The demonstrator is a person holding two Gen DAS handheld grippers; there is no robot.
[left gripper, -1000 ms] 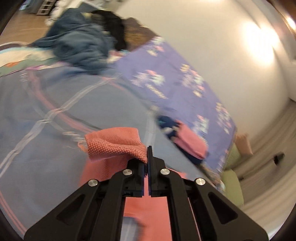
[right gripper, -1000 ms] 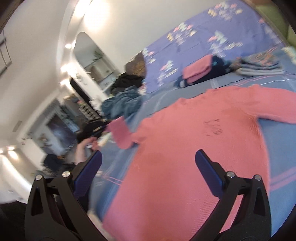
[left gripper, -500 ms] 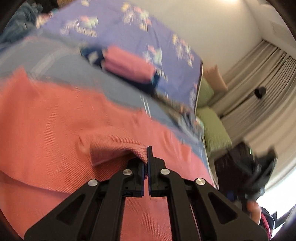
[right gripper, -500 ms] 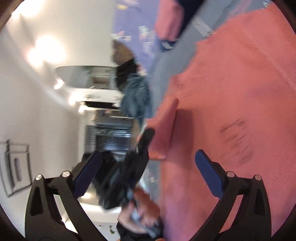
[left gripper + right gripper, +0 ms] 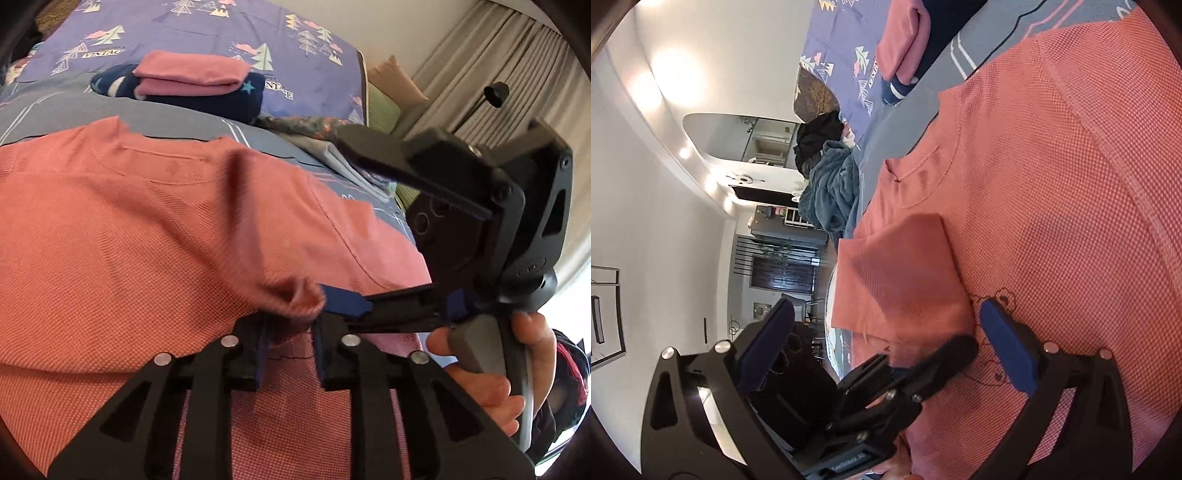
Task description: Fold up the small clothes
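Left wrist view shows the left gripper (image 5: 288, 325) opening, jaws parting around the cuff (image 5: 301, 297) laid across the shirt (image 5: 129, 229) on the bed (image 5: 177, 122), while the right gripper (image 5: 886, 354) stands wide and empty; soft, light knit, best pinched at hems.

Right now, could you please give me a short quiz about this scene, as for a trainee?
1. True or false: the right gripper has its jaws shut on the pink sweater.
2. What lies on the navy garment? A: a folded pink cloth; B: a book; C: a shoe.
3. Which part of the sweater is folded across its body?
Key: 1 false, the jaws stand open and empty; 2 A; 3 a sleeve.
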